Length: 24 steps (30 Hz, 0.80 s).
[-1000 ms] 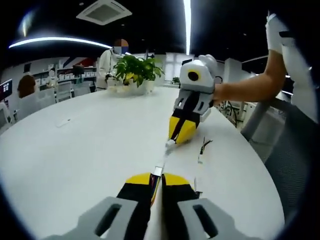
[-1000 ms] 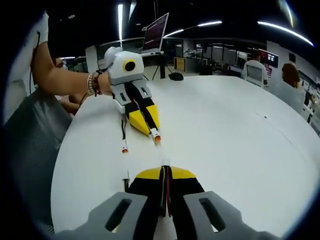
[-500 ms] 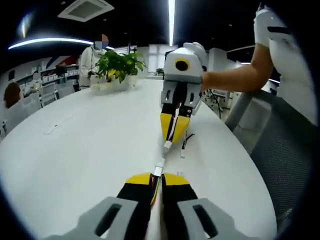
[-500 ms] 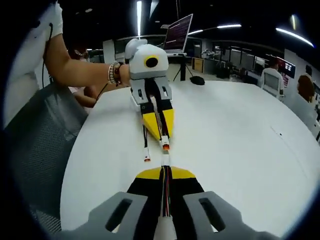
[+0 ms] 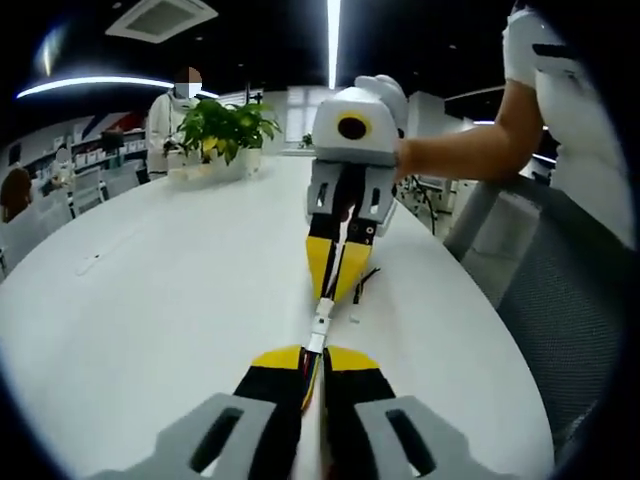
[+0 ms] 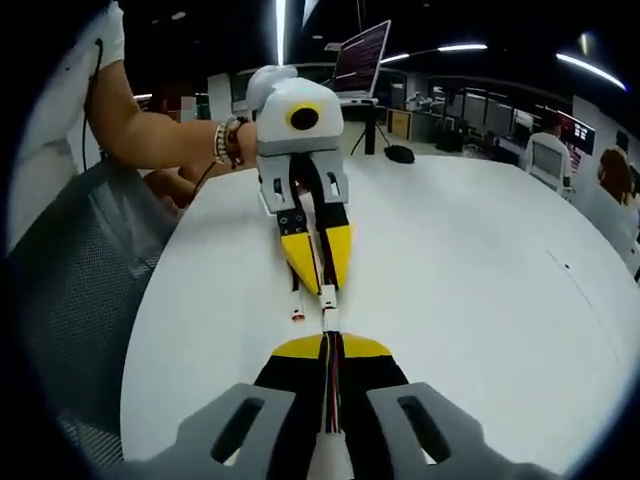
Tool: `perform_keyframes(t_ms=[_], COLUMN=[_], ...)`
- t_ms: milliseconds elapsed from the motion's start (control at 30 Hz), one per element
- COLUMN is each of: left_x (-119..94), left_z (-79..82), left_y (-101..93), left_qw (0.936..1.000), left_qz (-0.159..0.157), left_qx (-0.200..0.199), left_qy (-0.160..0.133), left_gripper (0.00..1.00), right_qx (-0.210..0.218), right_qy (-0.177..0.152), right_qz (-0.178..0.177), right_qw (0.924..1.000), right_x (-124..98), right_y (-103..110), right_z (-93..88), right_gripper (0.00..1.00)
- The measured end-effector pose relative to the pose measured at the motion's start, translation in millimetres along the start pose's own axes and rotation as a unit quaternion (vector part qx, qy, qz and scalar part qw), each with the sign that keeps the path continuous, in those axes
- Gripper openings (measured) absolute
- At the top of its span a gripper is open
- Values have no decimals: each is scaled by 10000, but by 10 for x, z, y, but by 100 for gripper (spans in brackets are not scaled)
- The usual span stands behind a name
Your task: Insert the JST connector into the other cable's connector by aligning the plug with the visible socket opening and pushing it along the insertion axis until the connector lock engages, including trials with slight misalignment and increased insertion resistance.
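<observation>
In the left gripper view, the left gripper (image 5: 314,362) rises from the bottom centre with its yellow-tipped jaws nearly closed on a cable whose white JST connector (image 5: 318,328) sticks out just past the tips. The right gripper (image 5: 332,290) comes down from the upper centre, its jaws pinched on the other cable, and its tip now meets the far end of that connector at mid-frame. Half a second ago a small gap still separated the two connector ends; one second ago the right gripper sat further up and to the right, well apart.

In the right gripper view, the right gripper (image 6: 328,348) holds its multicoloured cable (image 6: 330,385) between narrow jaws at bottom centre, and the left gripper (image 6: 320,278) hangs from the upper centre. The two white connector bodies touch end to end at (image 6: 327,305) just above the yellow tips; whether the lock has engaged cannot be told. A loose cable end with a small orange-tipped plug (image 6: 297,316) lies on the white table (image 6: 480,290) just left of the joint.

A potted plant (image 5: 220,130) stands at the upper left of the left gripper view.
</observation>
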<state>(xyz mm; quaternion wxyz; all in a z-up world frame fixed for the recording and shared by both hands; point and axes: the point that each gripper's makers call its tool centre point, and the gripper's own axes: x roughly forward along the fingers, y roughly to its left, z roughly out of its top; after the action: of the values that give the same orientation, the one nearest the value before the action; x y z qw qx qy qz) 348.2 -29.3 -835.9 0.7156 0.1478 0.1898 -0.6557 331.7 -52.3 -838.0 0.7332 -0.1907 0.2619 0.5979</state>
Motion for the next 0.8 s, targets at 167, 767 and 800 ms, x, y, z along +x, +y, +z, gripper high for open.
perform_keyframes(t_ms=[167,767,800], left_x=[33,47,48], left_z=[-18,-23,-28], left_y=[-28,-29,-32], left_qw=[10000,10000,10000], left_qz=[-42,-10,-16], left_qx=[43,50,31], left_qy=[39,73,74], left_gripper=[1,0,0], right_qx=[-34,-185,-185], right_qy=[117,334,343], right_qz=[43,10,13], right_qw=[9999,9993,9992], right_x=[30,54,56], right_y=[22,-2,-1], right_z=[-41,-96,-102], right_gripper=[1,1,1])
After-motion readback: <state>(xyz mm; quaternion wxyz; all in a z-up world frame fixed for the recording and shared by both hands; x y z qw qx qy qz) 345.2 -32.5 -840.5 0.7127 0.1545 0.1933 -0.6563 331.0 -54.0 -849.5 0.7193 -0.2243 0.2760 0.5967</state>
